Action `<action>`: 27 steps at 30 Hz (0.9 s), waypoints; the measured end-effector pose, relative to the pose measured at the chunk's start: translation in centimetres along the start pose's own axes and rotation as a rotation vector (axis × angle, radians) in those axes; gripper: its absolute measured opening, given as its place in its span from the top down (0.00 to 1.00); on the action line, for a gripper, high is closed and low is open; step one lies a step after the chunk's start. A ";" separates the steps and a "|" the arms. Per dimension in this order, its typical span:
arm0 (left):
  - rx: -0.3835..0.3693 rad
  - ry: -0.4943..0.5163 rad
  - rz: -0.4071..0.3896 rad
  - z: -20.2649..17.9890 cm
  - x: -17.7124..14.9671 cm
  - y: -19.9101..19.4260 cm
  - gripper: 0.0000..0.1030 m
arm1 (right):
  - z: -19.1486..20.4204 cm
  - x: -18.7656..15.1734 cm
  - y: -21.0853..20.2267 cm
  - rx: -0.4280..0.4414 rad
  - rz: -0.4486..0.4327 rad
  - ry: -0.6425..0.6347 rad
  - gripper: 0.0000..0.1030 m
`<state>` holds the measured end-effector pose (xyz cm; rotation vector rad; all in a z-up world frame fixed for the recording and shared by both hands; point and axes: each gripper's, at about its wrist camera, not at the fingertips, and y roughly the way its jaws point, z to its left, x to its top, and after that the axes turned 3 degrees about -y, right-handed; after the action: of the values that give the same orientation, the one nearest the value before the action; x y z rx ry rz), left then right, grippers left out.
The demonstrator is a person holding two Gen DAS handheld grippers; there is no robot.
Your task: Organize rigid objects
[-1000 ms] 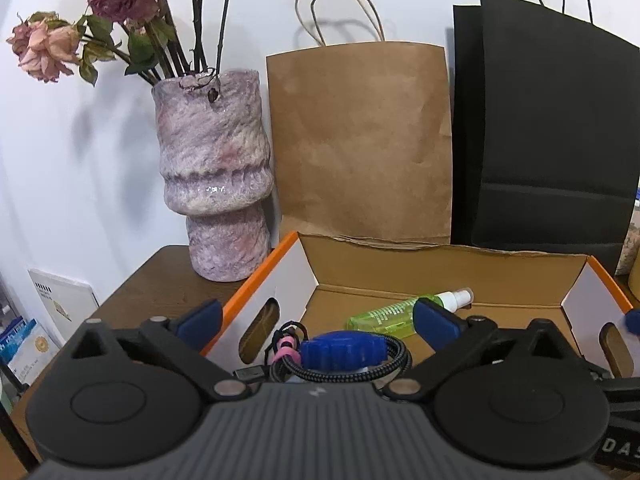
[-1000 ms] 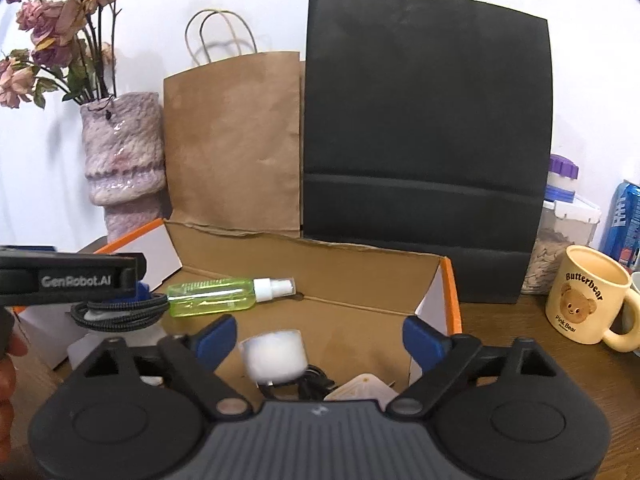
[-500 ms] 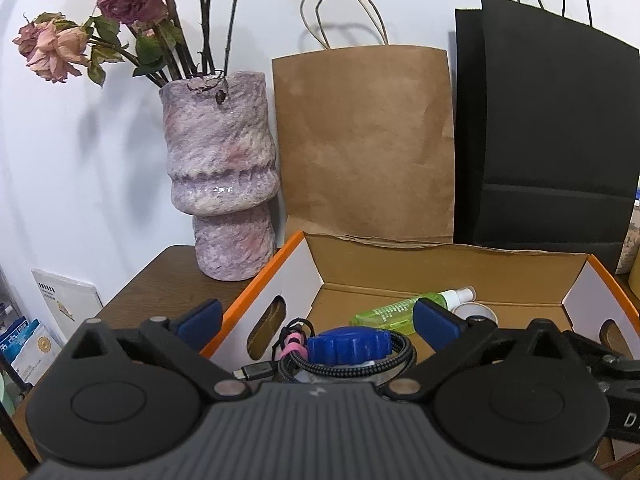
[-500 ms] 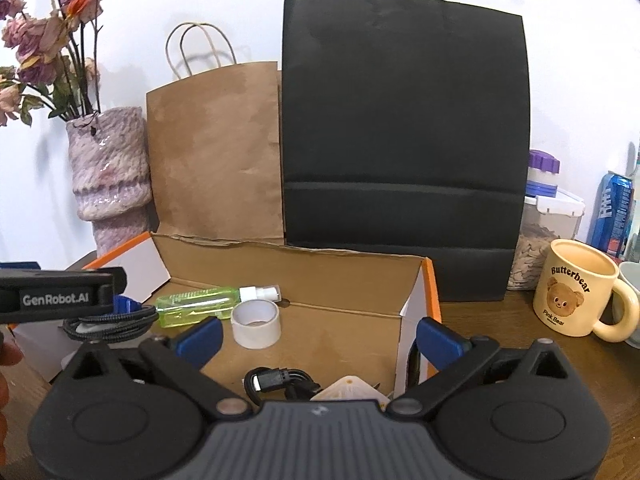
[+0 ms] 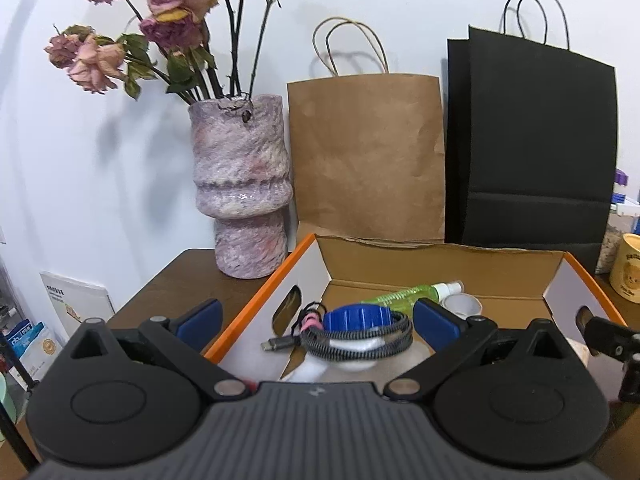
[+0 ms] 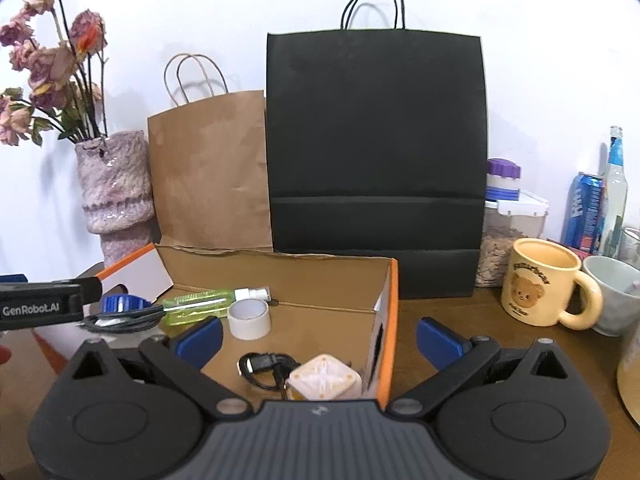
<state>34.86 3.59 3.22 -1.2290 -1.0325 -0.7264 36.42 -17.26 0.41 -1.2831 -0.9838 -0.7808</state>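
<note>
- I read the right claw (image 6: 318,338) as spread wide, just opened, gripping nothing; the box wall (image 6: 390,312) stands between its fingers.
- My left claw (image 5: 316,320) is wide, empty.
- Tape roll (image 6: 249,319) lies centre frame inside the box, beside the spray bottle (image 6: 200,304).
- Mug (image 6: 540,282) stands right, on the desk (image 6: 460,312).

Jar body (image 5: 360,364) behind tool (image 5: 316,322)

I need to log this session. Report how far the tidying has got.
Already in the cardboard box: green spray bottle, roll of white tape, black cable, cream cube, and a blue-capped jar wrapped with a braided cable. In hand: nothing; the left gripper and right gripper are both open and empty. Possibly left: the bear mug and pale cup on the table beside the box.
</note>
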 end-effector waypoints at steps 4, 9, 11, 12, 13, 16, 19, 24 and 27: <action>-0.010 -0.001 -0.002 0.7 -0.8 -2.5 0.00 | -0.3 -0.6 -2.5 0.004 -0.011 -0.008 0.00; -0.008 -0.001 0.006 1.6 -2.0 -5.5 0.00 | -0.5 -1.4 -6.2 0.009 -0.024 -0.012 0.00; -0.007 -0.005 0.007 2.1 -2.5 -6.9 0.00 | -0.6 -1.7 -7.7 0.014 -0.028 -0.011 0.00; -0.009 -0.007 0.007 2.3 -2.7 -7.5 0.00 | -0.6 -1.9 -8.4 0.016 -0.032 -0.010 0.00; -0.009 -0.009 0.007 2.5 -2.9 -8.2 0.00 | -0.6 -2.0 -9.1 0.016 -0.037 -0.009 0.00; -0.011 -0.015 0.010 3.1 -3.4 -10.2 0.00 | -0.6 -2.5 -11.3 0.021 -0.045 -0.012 0.00; -0.010 -0.009 0.012 3.5 -4.1 -12.4 0.00 | -0.8 -3.3 -13.5 0.028 -0.048 -0.009 0.00; -0.030 0.002 0.012 3.9 -5.3 -16.1 0.00 | -0.7 -4.9 -17.6 0.049 -0.049 -0.025 0.00; -0.042 0.008 0.014 4.2 -6.4 -18.6 0.00 | -0.7 -6.1 -19.9 0.059 -0.042 -0.021 0.00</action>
<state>14.83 3.12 4.74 -1.2672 -1.0056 -0.7444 16.14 -21.17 2.88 -1.2251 -1.0461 -0.7660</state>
